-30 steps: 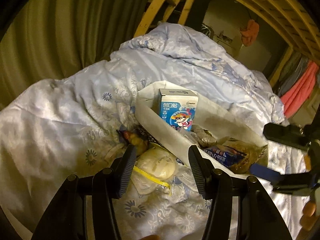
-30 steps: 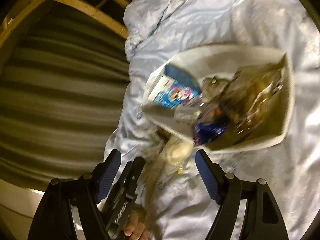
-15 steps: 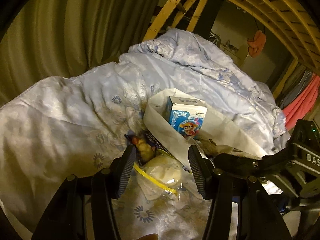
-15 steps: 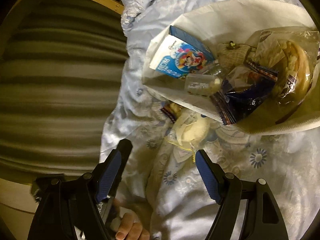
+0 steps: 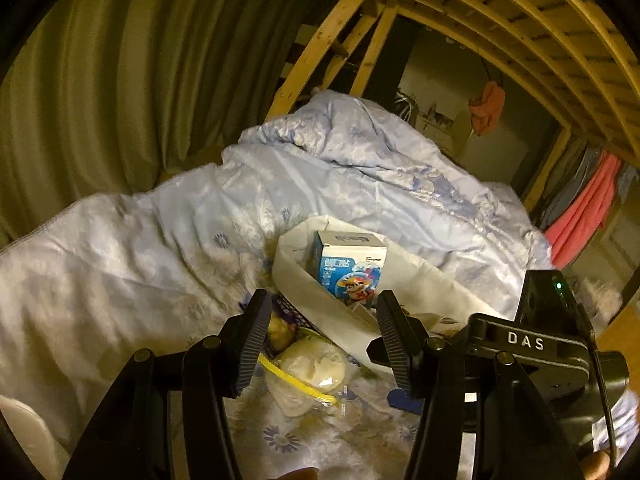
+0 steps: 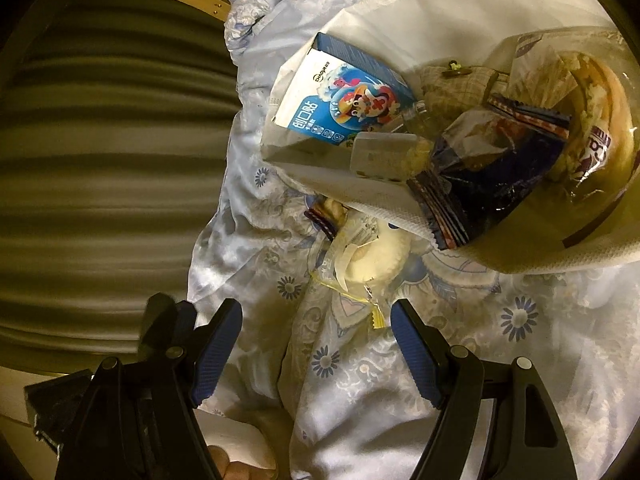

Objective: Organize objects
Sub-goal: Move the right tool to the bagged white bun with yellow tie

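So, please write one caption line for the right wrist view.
Open right gripper hovers over clear-bagged pale bun beside filled white fabric bag.

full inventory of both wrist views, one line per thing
quilt: 1, pale blue floral, covers the bed
bag: 1, white, open, on quilt
plaster box: 1, blue-white, in bag
dark snack packet: 1, navy, in bag
wrapped bread: 1, brown, in bag
pale bun pack: 1, cream, on quilt beside bag
curtain: 1, green, behind bed
bed frame: 1, wooden, overhead
left gripper: open, empty
right gripper: open, empty
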Available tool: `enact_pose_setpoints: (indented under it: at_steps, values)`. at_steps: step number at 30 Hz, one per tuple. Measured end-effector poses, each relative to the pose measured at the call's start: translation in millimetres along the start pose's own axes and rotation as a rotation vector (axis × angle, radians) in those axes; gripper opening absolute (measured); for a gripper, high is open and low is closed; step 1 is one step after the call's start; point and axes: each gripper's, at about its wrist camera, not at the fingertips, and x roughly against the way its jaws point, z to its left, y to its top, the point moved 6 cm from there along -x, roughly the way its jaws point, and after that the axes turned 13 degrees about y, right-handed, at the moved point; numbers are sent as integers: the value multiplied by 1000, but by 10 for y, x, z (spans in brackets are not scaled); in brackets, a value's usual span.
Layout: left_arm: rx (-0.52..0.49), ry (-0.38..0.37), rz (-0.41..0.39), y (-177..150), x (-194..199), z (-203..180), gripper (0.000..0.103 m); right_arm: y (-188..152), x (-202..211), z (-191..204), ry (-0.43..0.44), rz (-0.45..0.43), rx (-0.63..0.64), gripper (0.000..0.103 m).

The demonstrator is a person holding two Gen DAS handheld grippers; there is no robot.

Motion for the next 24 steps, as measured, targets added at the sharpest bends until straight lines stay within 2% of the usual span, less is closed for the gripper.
enact_pose_setpoints:
  at_steps: [3, 5, 8, 11, 14, 16, 18, 20, 24]
  values:
    - [-85, 57, -9, 61, 68, -20, 54, 18, -29, 10, 13, -12, 14, 76]
    - [-105, 87, 8, 118, 114, 17, 54, 39, -67, 54, 31, -28, 48, 76]
    - [-68, 44, 30, 209, 226, 121, 54, 55, -164, 104, 22, -43, 106, 76]
    - [-36, 9, 26, 268, 359, 203, 54, 57, -309, 94, -27, -47, 165, 76]
    - [-43, 44, 28, 279, 390, 229, 54, 49, -508, -3, -83, -26, 193, 76]
    - [-51, 68, 34, 260, 367, 233, 54, 37, -579, -94, -153, -14, 203, 78]
    - [-59, 81, 56, 219, 291, 213, 54, 31, -628, -205, -261, -4, 214, 78]
    - [-70, 92, 74, 174, 223, 185, 54, 41, -653, -313, -306, 5, 197, 78]
    - [-104, 88, 98, 80, 131, 67, 54, 112, -737, -421, -231, -29, 152, 87]
